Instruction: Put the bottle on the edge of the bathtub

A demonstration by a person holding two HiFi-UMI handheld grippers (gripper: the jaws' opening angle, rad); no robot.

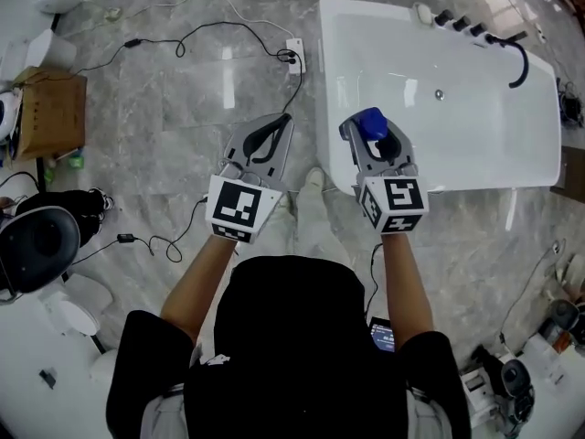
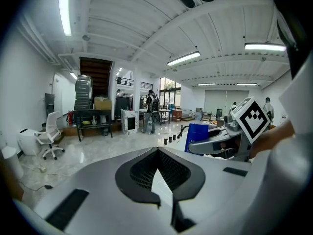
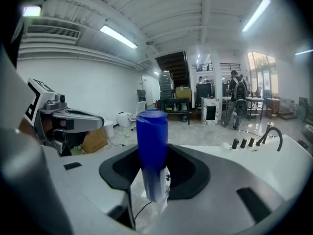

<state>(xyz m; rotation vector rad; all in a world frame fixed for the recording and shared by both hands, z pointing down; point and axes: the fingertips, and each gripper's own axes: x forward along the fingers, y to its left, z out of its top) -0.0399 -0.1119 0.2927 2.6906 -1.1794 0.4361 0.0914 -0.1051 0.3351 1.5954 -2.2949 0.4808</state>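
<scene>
The right claw is clamped on the blue bottle, holding it above the near end of the bathtub. The bottle is not yet on the edge; setting down and release remain. The left claw is closed and empty.

We see a cardboard box at the left on the marble floor, and a black cable running to a white power strip.

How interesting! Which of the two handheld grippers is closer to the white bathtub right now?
Right. The right gripper, holding the blue plastic bottle, hangs over the white bathtub's near left corner. The left gripper is over the grey marble floor, off to the tub's left.
</scene>
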